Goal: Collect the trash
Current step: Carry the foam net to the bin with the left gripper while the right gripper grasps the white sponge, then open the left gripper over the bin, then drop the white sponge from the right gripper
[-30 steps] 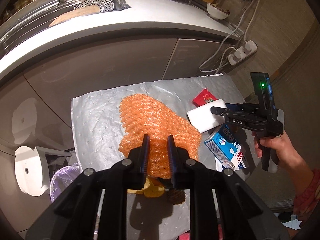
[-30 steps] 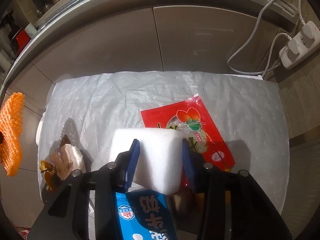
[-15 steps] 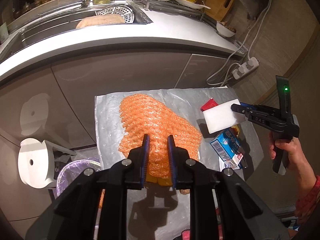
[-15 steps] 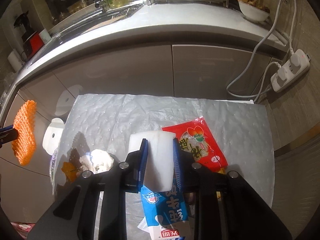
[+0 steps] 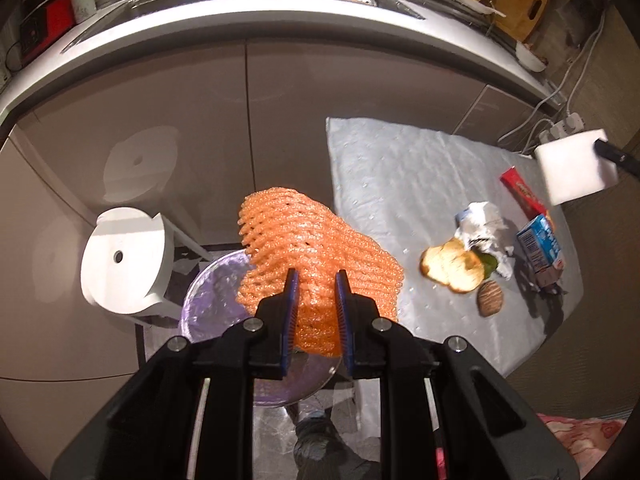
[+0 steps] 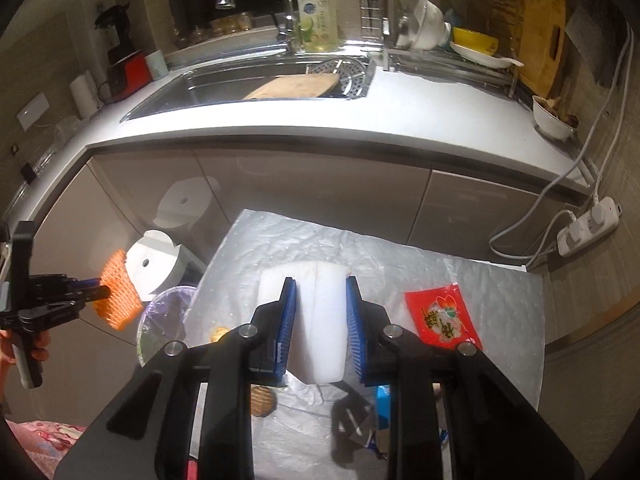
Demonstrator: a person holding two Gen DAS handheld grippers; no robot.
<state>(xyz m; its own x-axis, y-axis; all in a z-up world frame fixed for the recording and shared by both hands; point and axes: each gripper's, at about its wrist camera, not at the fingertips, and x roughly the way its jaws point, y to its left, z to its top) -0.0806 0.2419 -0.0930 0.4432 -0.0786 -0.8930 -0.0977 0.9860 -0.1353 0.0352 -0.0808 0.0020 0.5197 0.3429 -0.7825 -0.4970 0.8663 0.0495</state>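
Orange foam net (image 5: 316, 264) pinched between narrow jaws of left gripper (image 5: 316, 296), hanging above purple-lined bin (image 5: 212, 304). White foam block (image 6: 320, 312) clamped between right gripper (image 6: 320, 316) jaws, over plastic sheet (image 6: 400, 256); red wrapper (image 6: 442, 316) right of them.

two hand-held grippers, matt black frames, blue ribbed finger pads.
left gripper (image 5: 316, 300) and right gripper (image 6: 321, 314): angular black arms, a round silver screw on each finger base and on each outer link. seen from the right wrist view, the left unit has a black pistol handle, bare skin of the left hand (image 6: 22, 350) around it.
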